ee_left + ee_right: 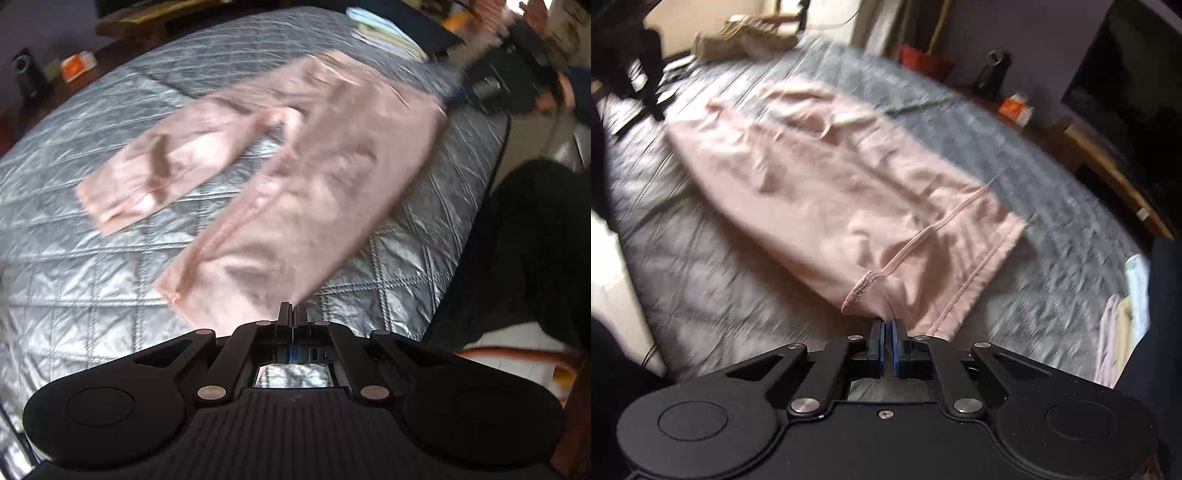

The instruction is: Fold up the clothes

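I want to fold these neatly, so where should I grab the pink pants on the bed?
Grip the pink pants at the near hem corners, coming low from the bed's near edge. They lie spread flat on the grey quilt, legs fanned toward you. Both the left gripper and right gripper look shut on that edge.

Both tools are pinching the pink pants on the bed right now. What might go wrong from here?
1. The left tool and right tool each seem to hold only a thin edge of the pink pants, so a quick pull could slip the cloth free.
2. Both views are motion-blurred; moving this fast may bunch the fabric rather than lay it flat.
3. One leg lies splayed apart on the gray quilt, so a fold could end up crooked.
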### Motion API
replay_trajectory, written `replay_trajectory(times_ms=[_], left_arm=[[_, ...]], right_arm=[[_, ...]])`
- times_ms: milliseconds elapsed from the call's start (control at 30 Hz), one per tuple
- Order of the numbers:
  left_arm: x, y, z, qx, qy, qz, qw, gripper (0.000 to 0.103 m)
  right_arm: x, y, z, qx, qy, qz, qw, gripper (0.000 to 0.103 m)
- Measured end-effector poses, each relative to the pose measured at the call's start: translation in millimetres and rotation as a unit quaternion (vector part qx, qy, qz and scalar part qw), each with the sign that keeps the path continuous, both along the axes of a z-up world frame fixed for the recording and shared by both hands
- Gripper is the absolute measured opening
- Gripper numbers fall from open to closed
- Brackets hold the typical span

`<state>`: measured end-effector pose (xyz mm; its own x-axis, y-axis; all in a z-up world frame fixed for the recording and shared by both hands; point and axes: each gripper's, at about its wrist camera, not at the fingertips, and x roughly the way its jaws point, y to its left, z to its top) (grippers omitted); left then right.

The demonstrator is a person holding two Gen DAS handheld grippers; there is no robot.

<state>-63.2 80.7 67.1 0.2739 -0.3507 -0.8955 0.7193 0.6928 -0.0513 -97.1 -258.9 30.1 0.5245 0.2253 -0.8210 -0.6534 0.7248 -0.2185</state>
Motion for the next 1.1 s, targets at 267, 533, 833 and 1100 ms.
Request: replay_trajectory(times_ms=[267, 533, 833, 1100], left_arm=[[-10, 10, 19, -0.024, -0.014, 0.021, 0.9994, 0.0], [-23, -10, -1, 0.059, -0.052, -0.032, 0.9964, 0.0], [-44, -28, -23, 0.153, -0.126, -0.108, 0.9741, 0.004], [-51, -34, -37, 0.18, -0.127, -0.138, 0.9656, 0.019]], right_arm=[[-34, -1, 8, -0.002, 0.004, 0.024, 1.0, 0.014], [-54, 12, -14, -0.114, -0.048, 0.095, 0.988, 0.035], [-41, 18, -28, -0.153, -0.09, 0.11, 0.978, 0.056], [-49, 21, -35, -0.189, -0.123, 0.158, 0.961, 0.053]])
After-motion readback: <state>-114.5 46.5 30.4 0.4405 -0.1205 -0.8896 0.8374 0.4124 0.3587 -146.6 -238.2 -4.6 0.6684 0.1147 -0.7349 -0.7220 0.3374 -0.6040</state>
